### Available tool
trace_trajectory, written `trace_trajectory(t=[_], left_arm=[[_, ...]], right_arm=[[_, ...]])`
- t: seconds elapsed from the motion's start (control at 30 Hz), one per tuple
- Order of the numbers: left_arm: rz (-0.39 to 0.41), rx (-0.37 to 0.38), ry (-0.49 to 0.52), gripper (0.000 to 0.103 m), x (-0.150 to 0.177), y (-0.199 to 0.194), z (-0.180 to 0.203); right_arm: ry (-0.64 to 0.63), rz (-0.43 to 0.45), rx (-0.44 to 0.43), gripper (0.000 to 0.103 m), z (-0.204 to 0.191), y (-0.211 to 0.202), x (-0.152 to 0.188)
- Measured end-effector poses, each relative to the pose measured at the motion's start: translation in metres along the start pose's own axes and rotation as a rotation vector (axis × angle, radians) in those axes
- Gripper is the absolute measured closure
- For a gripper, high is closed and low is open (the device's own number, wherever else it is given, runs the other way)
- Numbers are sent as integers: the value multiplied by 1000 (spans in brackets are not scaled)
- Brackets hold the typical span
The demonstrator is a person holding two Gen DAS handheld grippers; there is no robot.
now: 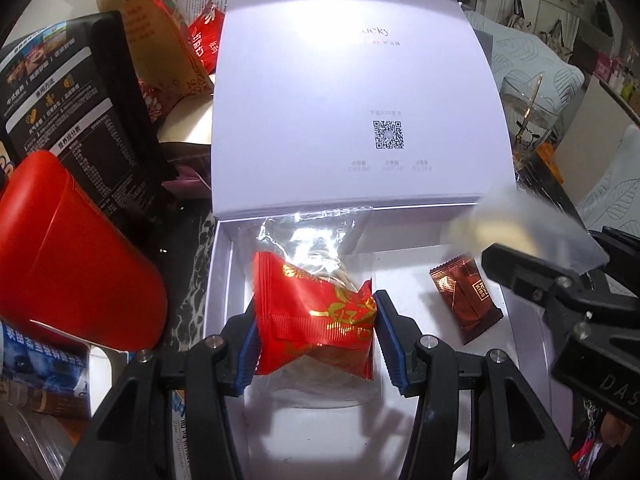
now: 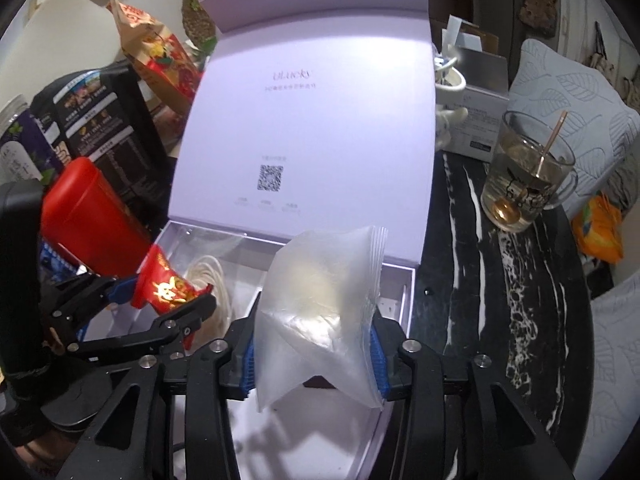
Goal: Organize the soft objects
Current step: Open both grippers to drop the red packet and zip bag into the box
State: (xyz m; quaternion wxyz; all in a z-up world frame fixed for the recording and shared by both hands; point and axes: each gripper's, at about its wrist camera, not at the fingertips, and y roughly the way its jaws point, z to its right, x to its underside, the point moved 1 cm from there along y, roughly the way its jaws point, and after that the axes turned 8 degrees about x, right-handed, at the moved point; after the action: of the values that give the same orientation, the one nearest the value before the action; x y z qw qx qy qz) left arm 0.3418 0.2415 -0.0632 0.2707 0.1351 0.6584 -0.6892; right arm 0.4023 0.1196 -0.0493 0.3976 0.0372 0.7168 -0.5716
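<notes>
A pale lilac box (image 1: 224, 280) lies open, its lid (image 1: 340, 100) standing up behind it. My left gripper (image 1: 316, 344) is shut on a red packet with gold print (image 1: 320, 316), held just over the box's left part. From the right wrist view this gripper (image 2: 172, 296) and red packet (image 2: 160, 280) show at lower left. My right gripper (image 2: 314, 356) holds a puffy translucent white packet (image 2: 320, 300) between its blue pads, over the box's right end. A small brown-red packet (image 1: 464, 300) and a clear wrapper (image 1: 308, 236) lie inside the box.
A red canister (image 1: 80, 256) and a black pouch (image 1: 80, 120) crowd the box's left side. On the black marble table (image 2: 480, 280) to the right stand a glass with a spoon (image 2: 524, 176) and an orange packet (image 2: 600, 232). Snack bags stand behind.
</notes>
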Motion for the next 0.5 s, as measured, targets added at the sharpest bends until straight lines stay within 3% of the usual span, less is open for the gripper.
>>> trace_trajectory(t=[0.3, 0.5], left_arm=[[19, -54, 10, 39, -3, -12, 4], [62, -77, 19, 39, -4, -34, 7]], right_arm=[[8, -31, 37, 38, 4, 0, 4], [24, -10, 65, 38, 6, -18, 7]])
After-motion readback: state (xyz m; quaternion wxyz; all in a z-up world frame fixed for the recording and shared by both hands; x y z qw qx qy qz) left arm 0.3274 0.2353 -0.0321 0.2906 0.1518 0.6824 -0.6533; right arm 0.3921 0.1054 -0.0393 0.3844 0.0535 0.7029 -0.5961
